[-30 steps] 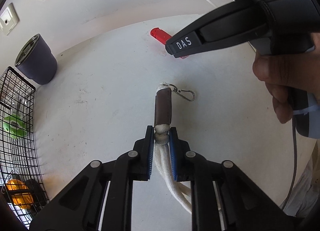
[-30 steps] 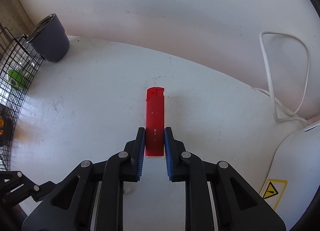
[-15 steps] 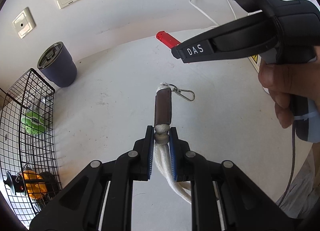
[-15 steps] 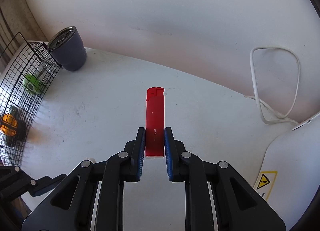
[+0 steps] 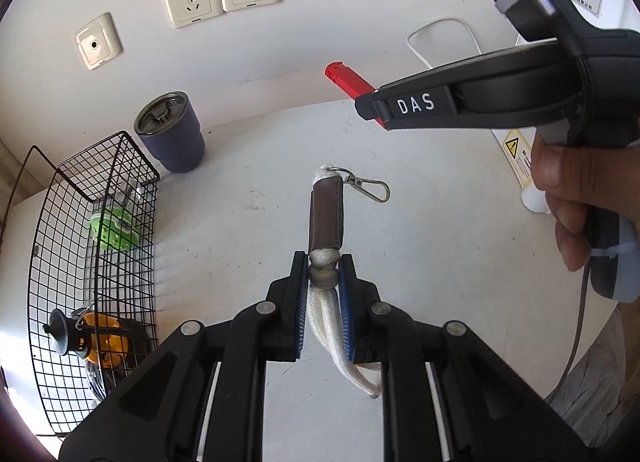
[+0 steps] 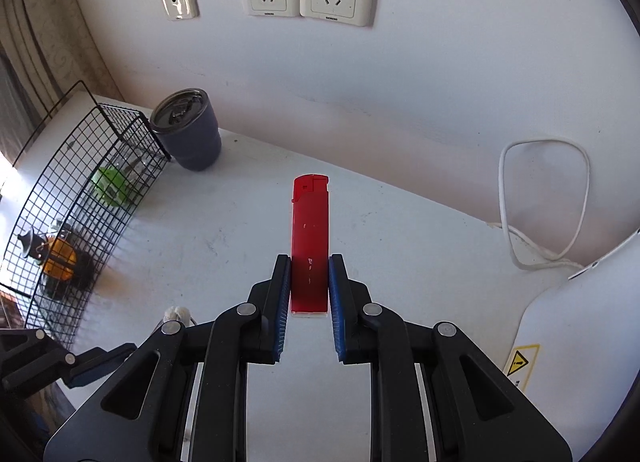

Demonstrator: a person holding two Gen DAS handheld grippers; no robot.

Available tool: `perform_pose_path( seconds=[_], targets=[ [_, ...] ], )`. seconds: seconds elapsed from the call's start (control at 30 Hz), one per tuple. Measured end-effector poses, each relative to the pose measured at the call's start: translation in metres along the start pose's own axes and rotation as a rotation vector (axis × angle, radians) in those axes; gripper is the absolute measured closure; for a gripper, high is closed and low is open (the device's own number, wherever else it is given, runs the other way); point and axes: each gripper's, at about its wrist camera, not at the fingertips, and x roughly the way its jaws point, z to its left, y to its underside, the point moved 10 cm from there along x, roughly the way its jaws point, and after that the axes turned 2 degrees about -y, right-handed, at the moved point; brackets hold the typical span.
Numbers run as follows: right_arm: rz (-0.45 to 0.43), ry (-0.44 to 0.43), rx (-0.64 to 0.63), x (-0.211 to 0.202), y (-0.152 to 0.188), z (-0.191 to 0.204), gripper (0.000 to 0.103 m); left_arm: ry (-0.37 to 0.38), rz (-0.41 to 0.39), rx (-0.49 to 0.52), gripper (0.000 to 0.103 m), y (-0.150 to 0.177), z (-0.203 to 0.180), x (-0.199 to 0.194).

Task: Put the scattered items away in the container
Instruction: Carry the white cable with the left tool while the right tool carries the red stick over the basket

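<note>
Rope keychain (image 5: 325,222), white with a brown sleeve and a metal clip, is pinched tight in the left claw (image 5: 324,274) and sticks out past the tips. Red lighter (image 6: 310,238) is squeezed the same way in the right claw (image 6: 309,282), up off the white table (image 6: 400,246). Farther off, to the left of both claws, sits the black wire basket (image 5: 100,198) with a green toy (image 5: 114,224) and an orange toy (image 5: 106,342) inside. A dark cup (image 6: 188,130) stands just past the basket, by the wall.

Red lighter (image 6: 310,238) — rope keychain (image 5: 325,222) — aloft
</note>
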Motion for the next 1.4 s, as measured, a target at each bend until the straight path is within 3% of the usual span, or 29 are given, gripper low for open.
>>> perform_pose_path(
  seconds=[0.17,0.4,1.0,1.4],
  targets=[
    [-0.026,-0.020,-0.028,-0.007,-0.013,0.022,0.086,-0.024,-0.032,-0.033,0.092,-0.002,0.049,0.010],
    [-0.054,-0.055,-0.075,-0.012,-0.032,0.058,0.086,-0.070,-0.068,-0.101,0.092,0.000,0.077,-0.037],
    [-0.102,-0.213,-0.215,-0.015,-0.084,0.185,0.086,-0.226,-0.106,-0.247,0.092,0.012,0.179,-0.079],
    [-0.095,-0.285,-0.304,-0.005,-0.096,0.253,0.086,-0.308,-0.101,-0.328,0.092,0.039,0.238,-0.097]
  ],
)
